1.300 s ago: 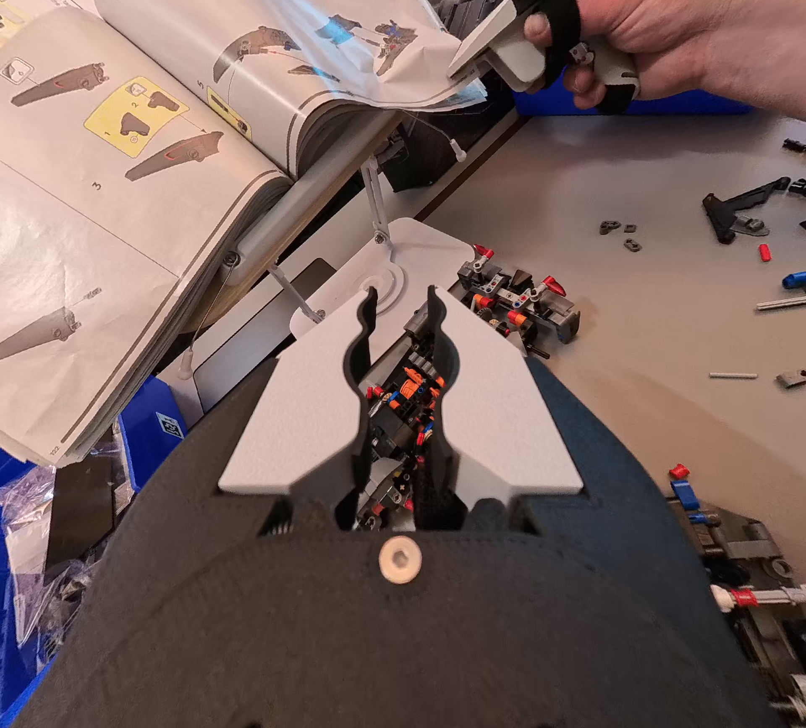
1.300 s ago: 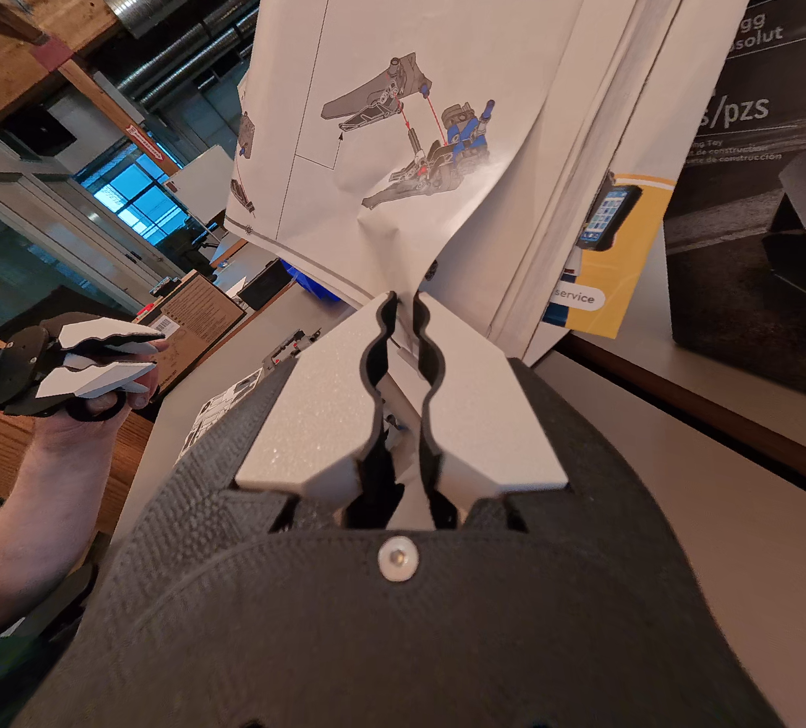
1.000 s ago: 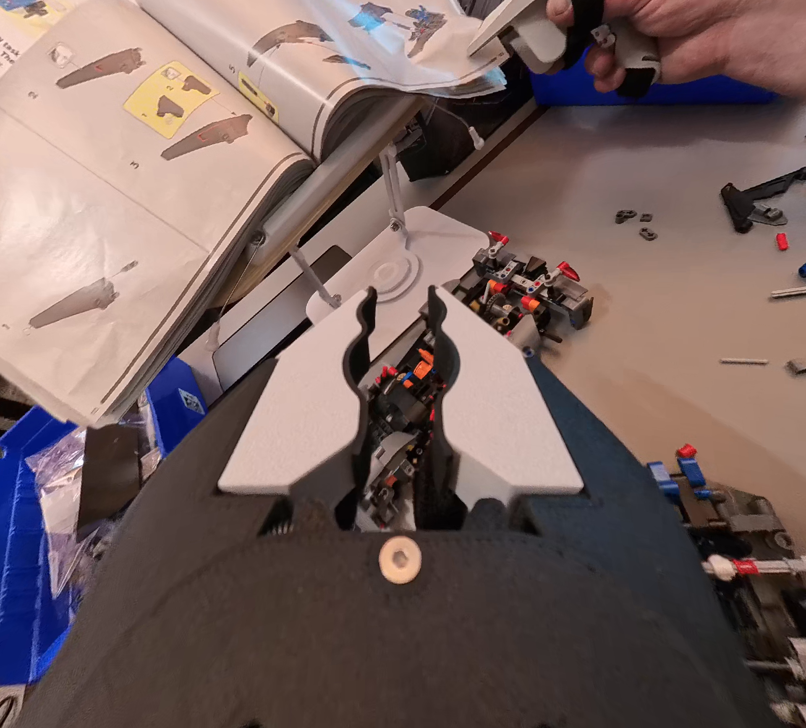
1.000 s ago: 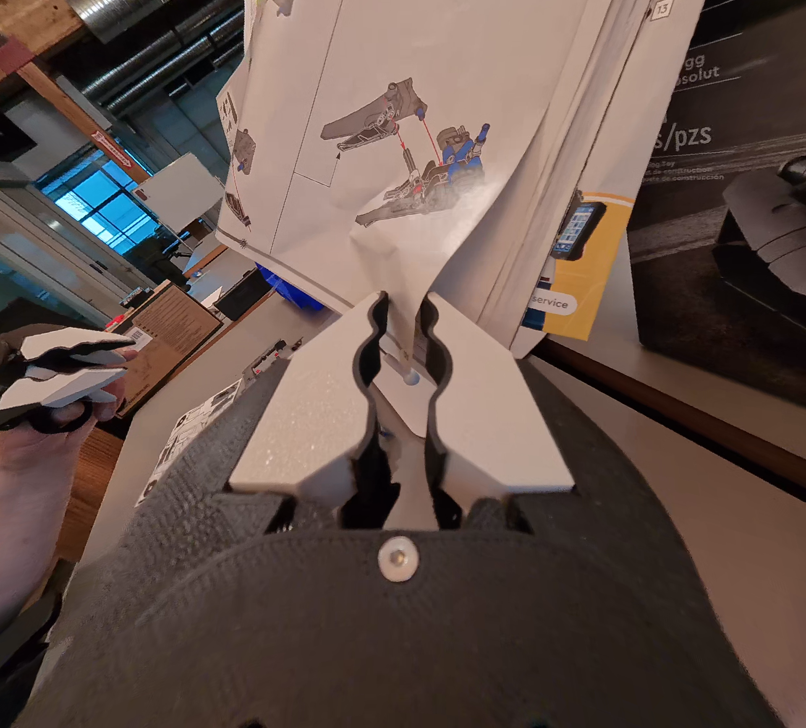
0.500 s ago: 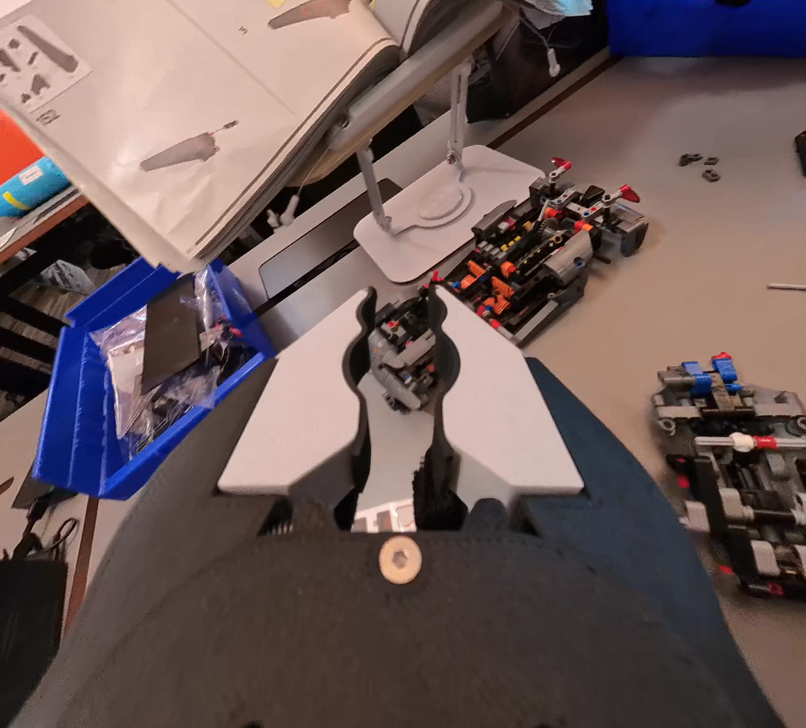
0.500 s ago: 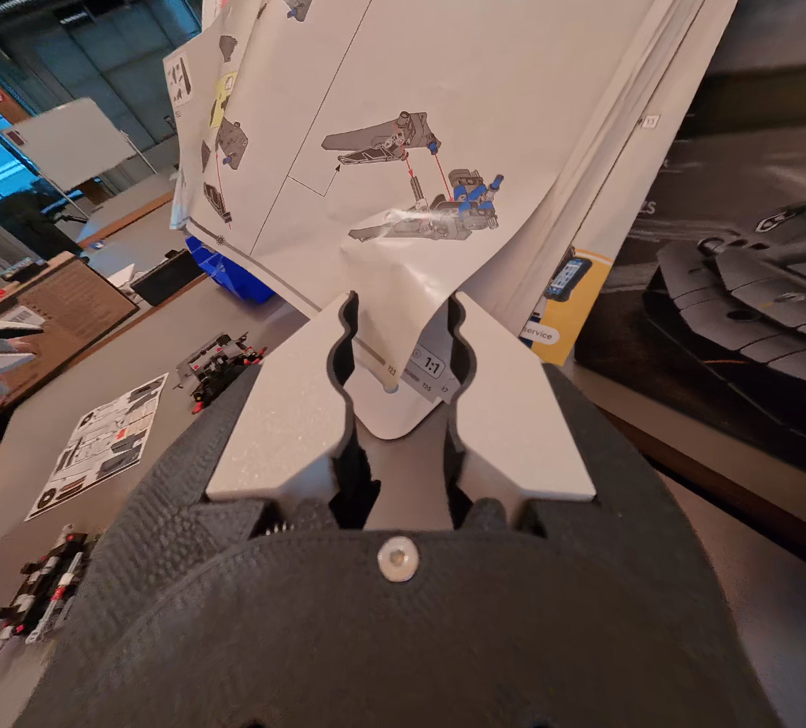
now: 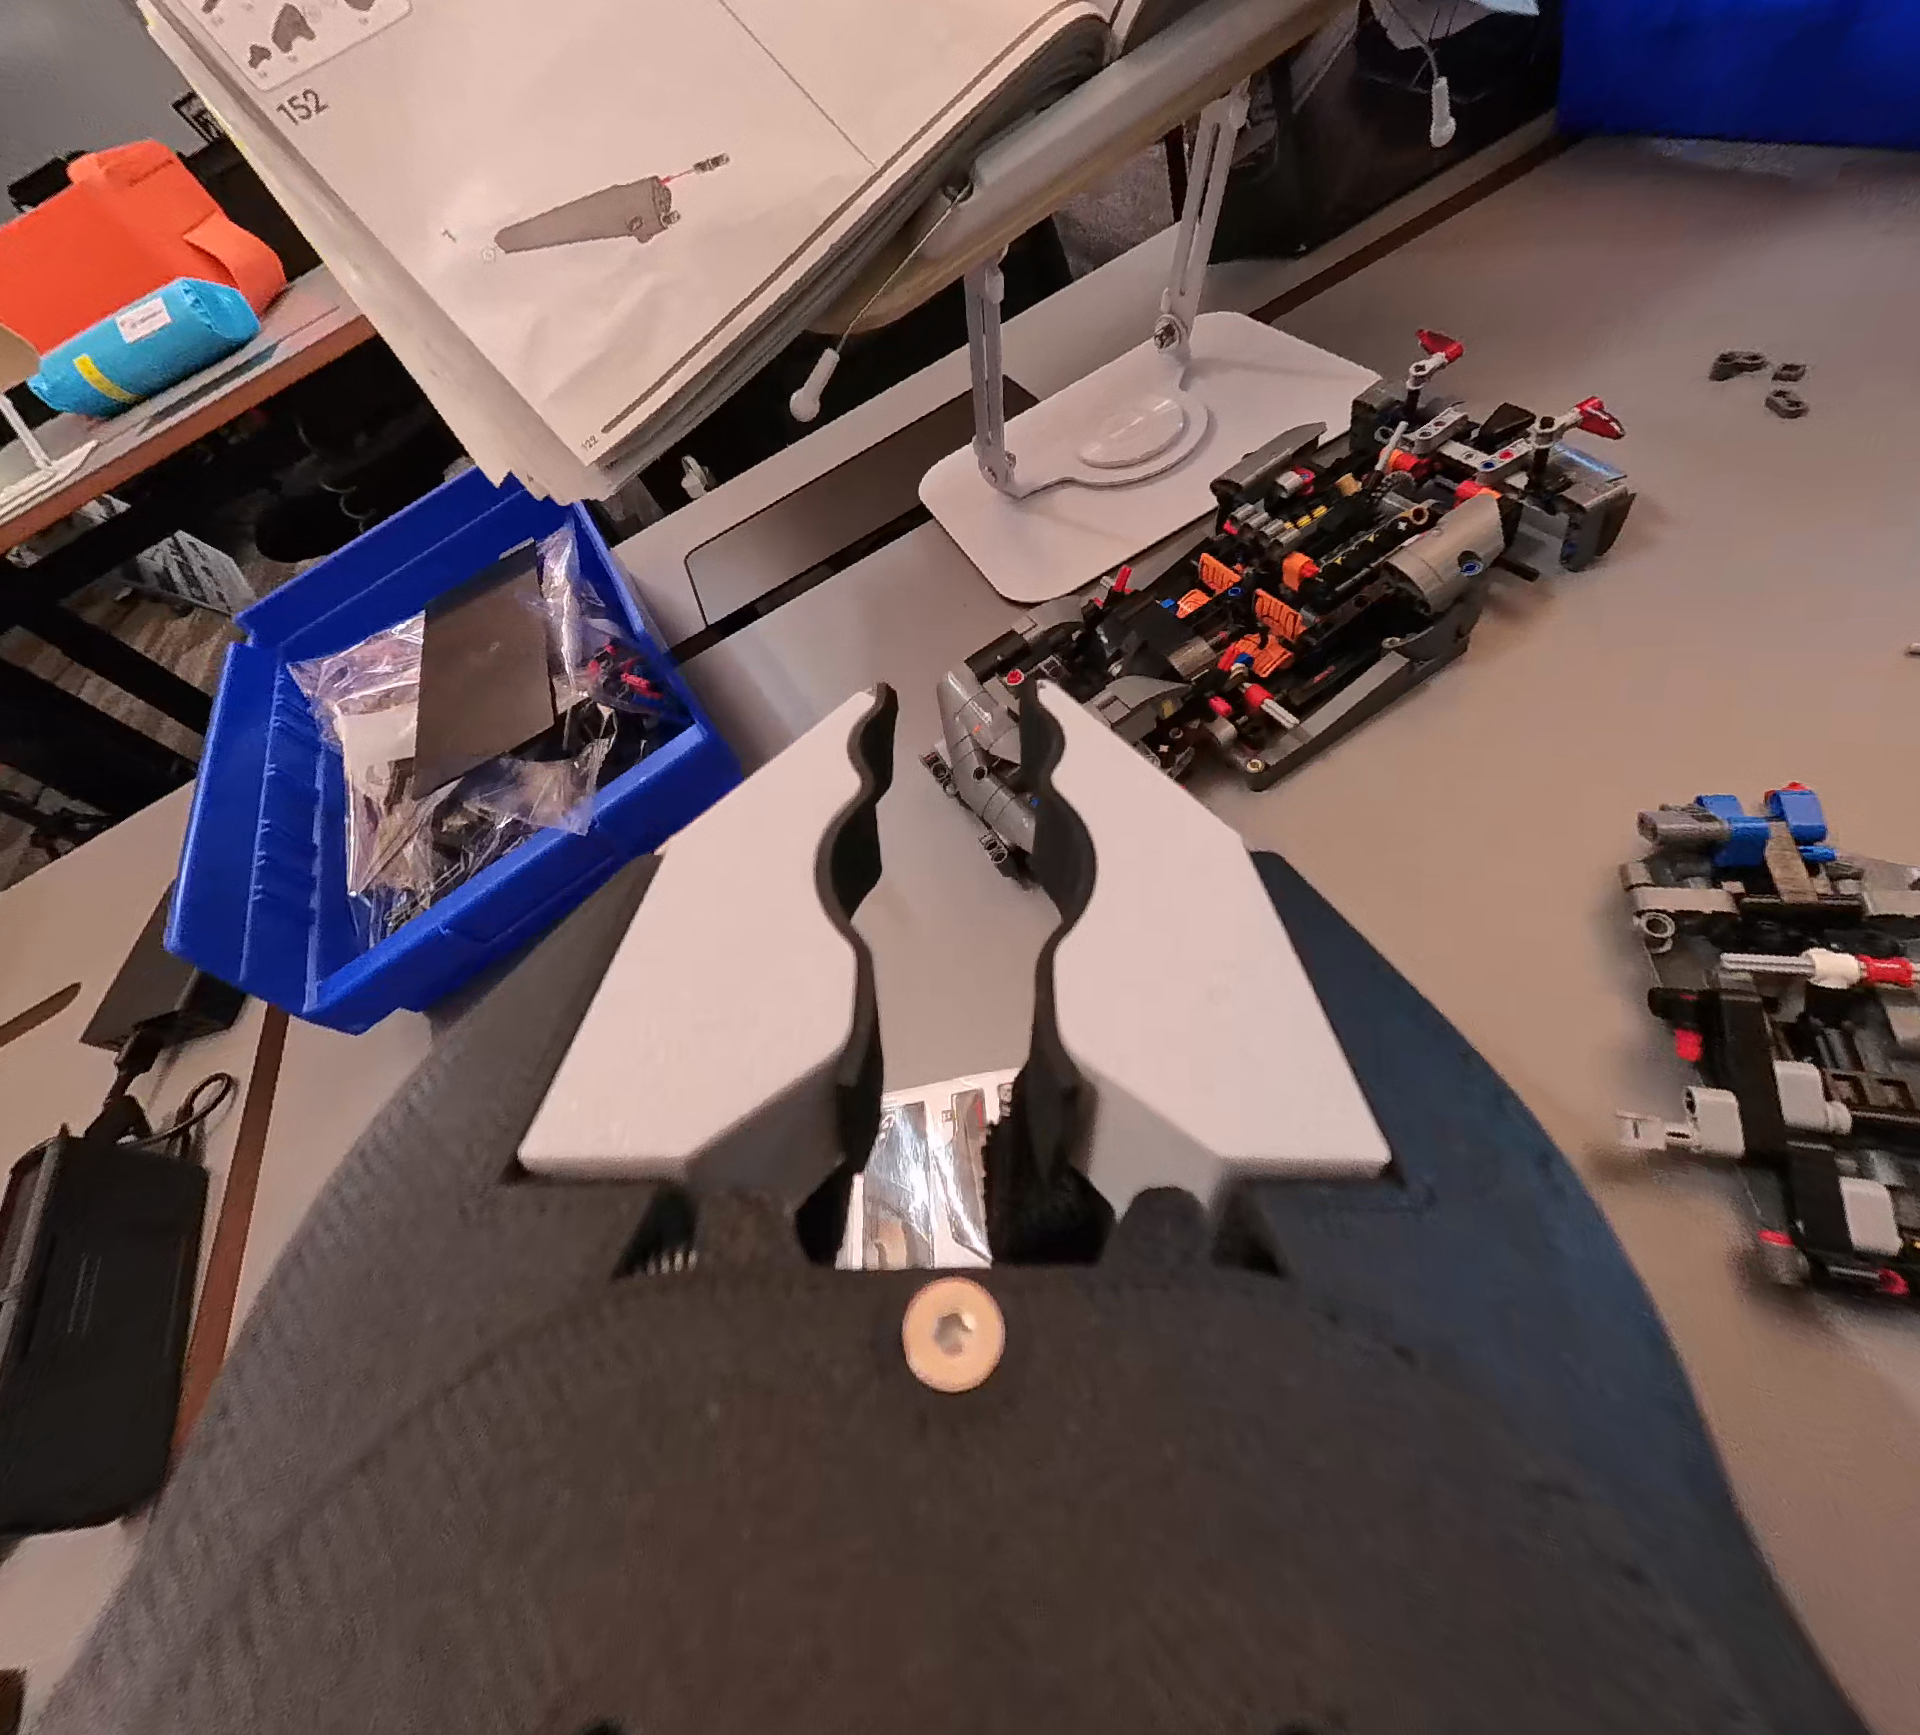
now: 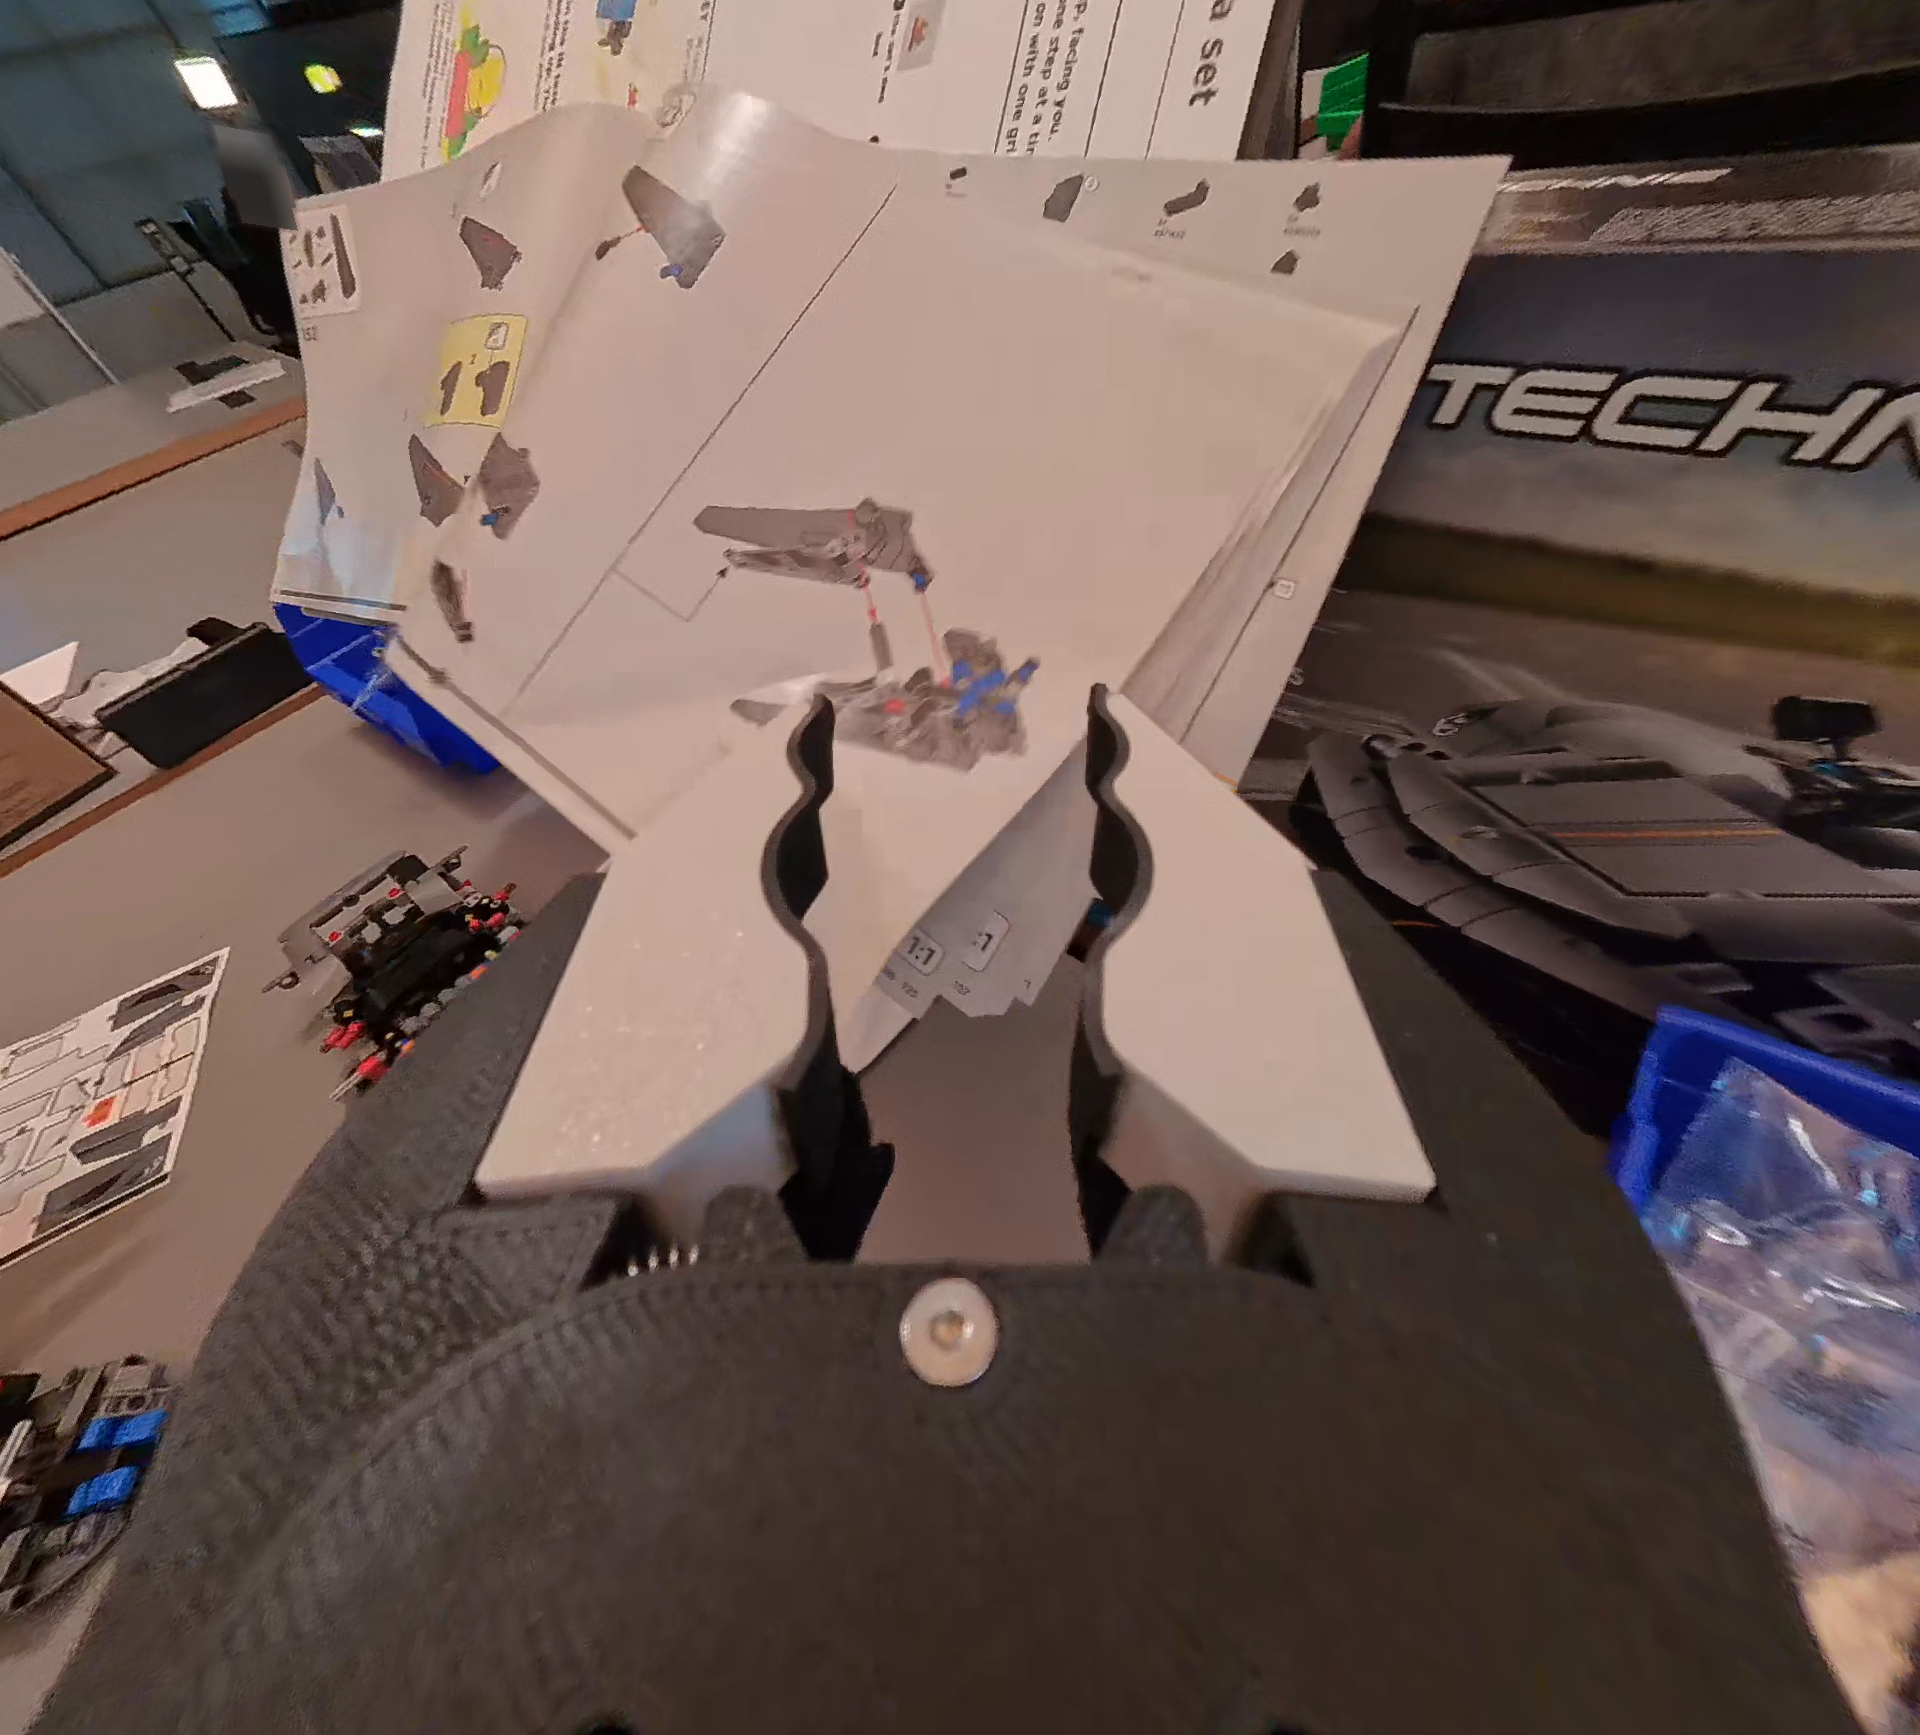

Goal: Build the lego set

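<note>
Grey tabletop [image 7: 1558,251], manual [image 8: 935,397] on stand at back edge; right hand-held gripper [image 8: 956,719] open, left hand-held gripper [image 7: 956,709] empty, slightly parted; page-reading step, next fetch pictured pieces

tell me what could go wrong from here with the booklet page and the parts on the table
1. The open right hand-held gripper has the curled corner of the white paper instruction booklet between its fingers; shutting or pulling could crease or tear that page.
2. The booklet overhangs its slim white metal stand; a tug might tip it onto the long black-and-orange lego chassis beside the base.
3. The open left hand-held gripper hangs above the chassis's grey end and could knock it.
</note>
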`<state>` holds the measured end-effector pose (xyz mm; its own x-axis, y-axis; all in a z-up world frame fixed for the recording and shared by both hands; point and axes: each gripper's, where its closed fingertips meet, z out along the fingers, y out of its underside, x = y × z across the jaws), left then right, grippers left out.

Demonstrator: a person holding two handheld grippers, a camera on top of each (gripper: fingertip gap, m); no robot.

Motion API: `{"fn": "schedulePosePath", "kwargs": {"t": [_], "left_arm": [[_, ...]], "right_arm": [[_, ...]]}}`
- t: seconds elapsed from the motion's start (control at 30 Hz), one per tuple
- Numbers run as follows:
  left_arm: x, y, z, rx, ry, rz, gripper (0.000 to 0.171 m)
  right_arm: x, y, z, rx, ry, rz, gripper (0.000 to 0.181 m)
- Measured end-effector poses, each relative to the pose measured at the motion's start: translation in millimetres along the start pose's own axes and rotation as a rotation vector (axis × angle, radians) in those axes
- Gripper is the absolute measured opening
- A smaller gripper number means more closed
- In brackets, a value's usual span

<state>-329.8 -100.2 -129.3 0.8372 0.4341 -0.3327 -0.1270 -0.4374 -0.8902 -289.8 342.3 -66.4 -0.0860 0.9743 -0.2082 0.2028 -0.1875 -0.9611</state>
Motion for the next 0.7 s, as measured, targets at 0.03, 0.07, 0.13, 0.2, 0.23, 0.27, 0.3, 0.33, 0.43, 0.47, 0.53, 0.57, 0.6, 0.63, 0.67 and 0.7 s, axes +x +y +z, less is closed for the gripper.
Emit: {"fn": "schedulePosePath", "kwargs": {"t": [0.03,0.07,0.13,0.2,0.23,0.27,0.3,0.33,0.43,0.47,0.53,0.57,0.6,0.63,0.67,0.7], "left_arm": [[0,0,0,0.002,0.002,-0.001,0.022],[0,-1,-1,0.004,0.002,-0.002,0.022],[0,-1,-1,0.008,0.004,-0.003,0.022],[1,-2,-2,0.01,0.006,-0.003,0.022],[1,-2,-2,0.01,0.006,-0.003,0.022],[1,-1,-2,0.01,0.008,-0.004,0.022],[2,-1,-2,0.01,0.009,-0.005,0.022],[2,-1,-2,0.01,0.01,-0.006,0.022],[3,0,-3,0.009,0.012,-0.008,0.022],[3,0,-3,0.009,0.014,-0.009,0.022],[5,0,-3,0.007,0.018,-0.009,0.022],[6,0,-3,0.006,0.021,-0.009,0.022],[7,0,-3,0.005,0.024,-0.007,0.022],[9,0,-3,0.003,0.025,-0.004,0.023],[10,0,-4,0.003,0.027,-0.002,0.023],[11,0,-4,0.002,0.03,-0.002,0.023]], "right_arm": [[1,-2,-4,0.002,0.012,-0.006,0.047],[2,-4,-7,0.004,0.019,-0.01,0.047],[2,-6,-15,0.005,0.023,-0.016,0.047],[0,-7,-22,0.003,0.027,-0.026,0.047],[-2,-7,-26,-0.001,0.026,-0.031,0.047],[-4,-7,-29,-0.003,0.025,-0.037,0.047],[-6,-7,-33,-0.007,0.024,-0.043,0.047],[-9,-5,-36,-0.014,0.021,-0.049,0.047],[-20,1,-46,-0.04,0.004,-0.068,0.046],[-24,3,-49,-0.049,-0.002,-0.077,0.046],[-32,9,-56,-0.072,-0.014,-0.088,0.047],[-36,11,-60,-0.077,-0.021,-0.094,0.047],[-41,14,-64,-0.084,-0.029,-0.102,0.046],[-45,17,-69,-0.096,-0.036,-0.11,0.046],[-49,21,-73,-0.11,-0.043,-0.117,0.044],[-54,25,-78,-0.124,-0.05,-0.124,0.043]]}}
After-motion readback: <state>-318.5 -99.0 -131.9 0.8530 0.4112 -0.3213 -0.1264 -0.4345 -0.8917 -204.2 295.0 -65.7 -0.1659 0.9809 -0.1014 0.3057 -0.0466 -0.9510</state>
